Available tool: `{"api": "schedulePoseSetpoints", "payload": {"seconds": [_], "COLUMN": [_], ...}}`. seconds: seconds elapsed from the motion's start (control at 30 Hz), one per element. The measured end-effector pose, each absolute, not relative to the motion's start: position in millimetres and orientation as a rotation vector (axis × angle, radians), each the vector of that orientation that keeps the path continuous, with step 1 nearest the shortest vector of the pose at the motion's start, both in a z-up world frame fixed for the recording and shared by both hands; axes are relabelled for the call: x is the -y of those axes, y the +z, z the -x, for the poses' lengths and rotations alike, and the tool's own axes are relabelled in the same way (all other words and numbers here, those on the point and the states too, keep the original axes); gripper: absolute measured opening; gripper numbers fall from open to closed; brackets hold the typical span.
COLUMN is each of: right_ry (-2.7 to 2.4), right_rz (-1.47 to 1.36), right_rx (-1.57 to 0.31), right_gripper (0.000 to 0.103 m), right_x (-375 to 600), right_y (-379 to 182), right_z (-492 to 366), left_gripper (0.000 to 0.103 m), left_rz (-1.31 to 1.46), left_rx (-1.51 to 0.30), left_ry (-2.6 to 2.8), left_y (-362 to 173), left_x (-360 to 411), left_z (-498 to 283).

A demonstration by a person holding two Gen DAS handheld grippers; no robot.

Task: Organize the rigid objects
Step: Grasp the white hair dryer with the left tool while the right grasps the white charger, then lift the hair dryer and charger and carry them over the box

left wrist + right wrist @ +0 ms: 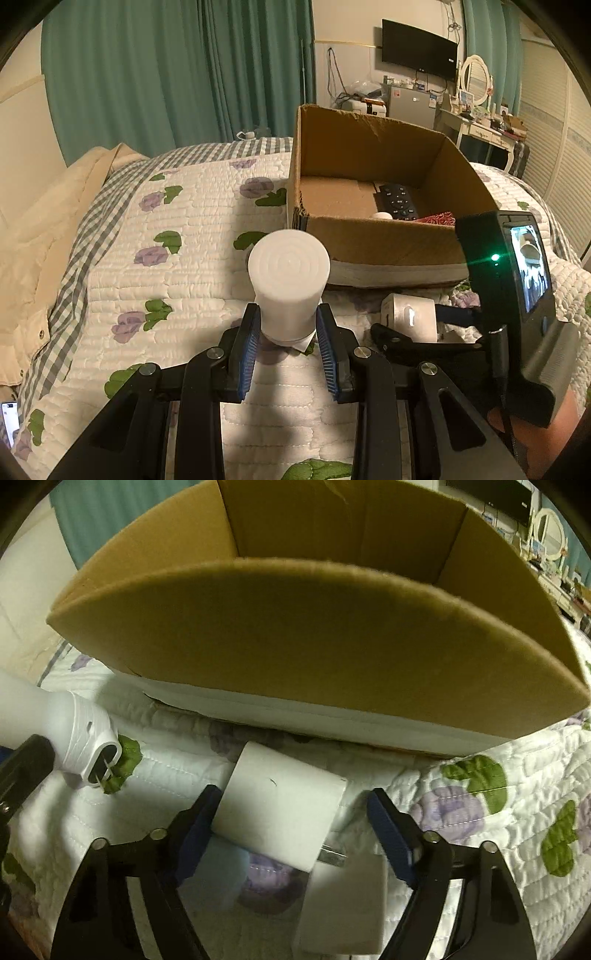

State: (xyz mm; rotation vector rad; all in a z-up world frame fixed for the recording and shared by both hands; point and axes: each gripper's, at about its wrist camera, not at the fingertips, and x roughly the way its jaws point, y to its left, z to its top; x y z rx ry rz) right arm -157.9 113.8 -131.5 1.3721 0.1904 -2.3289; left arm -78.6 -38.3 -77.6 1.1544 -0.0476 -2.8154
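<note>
Left gripper [288, 332]: nearest the left camera; jaws clenched on the white bottle [289, 284], blue pads pinching its lower body from both sides.
White bottle axis: long axis runs roughly along the fingers, flat ringed base pointing away toward the box; nozzle end points back and down toward the quilt, seen from the right camera [92, 753].
Why held so: side grip near the neck leaves the wide base leading, probably for carrying it over the box wall.
Right gripper [295, 827]: jaws spread; left pad touches or nearly touches the white plug adapter [280, 808], right pad clearly apart from it. Nothing grasped.
White plug adapter: lies on the quilt just in front of the box, skewed across the jaw gap; metal prong [332, 854] sticks out toward the camera side.
Cardboard box [388, 240]: open top, sits on the bed just beyond both grippers; holds a black remote [397, 202], something red and something small and white, neither identifiable.
Quilt [177, 258]: floral, covers the bed, carries everything.
Stage, judged: bottle ready to go in, adapter pickup not yet closed.
Risk, judged: skewed adapter may twist when squeezed.
</note>
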Motion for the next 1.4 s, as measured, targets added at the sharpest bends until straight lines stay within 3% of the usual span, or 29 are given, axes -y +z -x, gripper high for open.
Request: {"api": "schedulePoseSetpoints", "payload": {"seconds": [0.03,0.1,0.17,0.4,0.5,0.57,0.6,0.63,1.2,1.3,1.4], "right_ry": [-2.330,-2.334,-2.331,-2.364,-2.364,-2.359,-2.349,-2.342,-2.372,-2.363,-2.359], "right_rz": [-1.356,-1.332,-1.315,-1.272,-1.272,-1.276,-1.275,-1.272,-1.336,-1.352,-1.358], "right_rx": [-0.191,-0.208,-0.204,-0.213,-0.197,-0.176,-0.162,-0.149,0.041,0.061,0.063], "right_gripper": [0.060,0.060,0.057,0.055,0.055,0.055,0.055,0.056,0.056,0.056,0.056], "right_x": [-113.8,-113.5,-115.6,-133.6,-138.6,-140.3,-142.6,-143.6,-194.5,-198.3,-198.2], "right_y": [-129.0,-123.4,-119.1,-97.1,-94.9,-95.5,-94.7,-94.6,-98.3,-100.5,-101.4], "right_z": [155.9,150.4,145.2,126.3,125.2,127.3,131.2,130.0,152.6,155.4,156.2], "left_gripper": [0.030,0.026,0.001,0.001,0.007,0.025,0.047,0.056,0.056,0.059,0.070], "left_rz": [-1.148,-1.137,-1.121,-1.171,-1.226,-1.258,-1.266,-1.258,-1.411,-1.434,-1.452], "left_rx": [0.050,0.055,0.065,0.005,0.007,0.007,0.012,0.033,0.450,0.540,0.615], "left_ry": [-2.819,-2.827,-2.836,-2.878,-2.850,-2.835,-2.834,-2.836,-2.859,-2.832,-2.823], "left_y": [-76.1,-72.7,-68.3,-65.7,-76.3,-81.7,-83.7,-84.7,-104.3,-113.3,-123.5], "left_x": [37.7,36.4,34.5,37.4,39.1,38.0,36.8,34.1,-19.0,-28.0,-33.8], "left_z": [78.1,75.8,72.7,69.7,74.1,76.1,77.0,77.6,107.0,122.1,134.9]}}
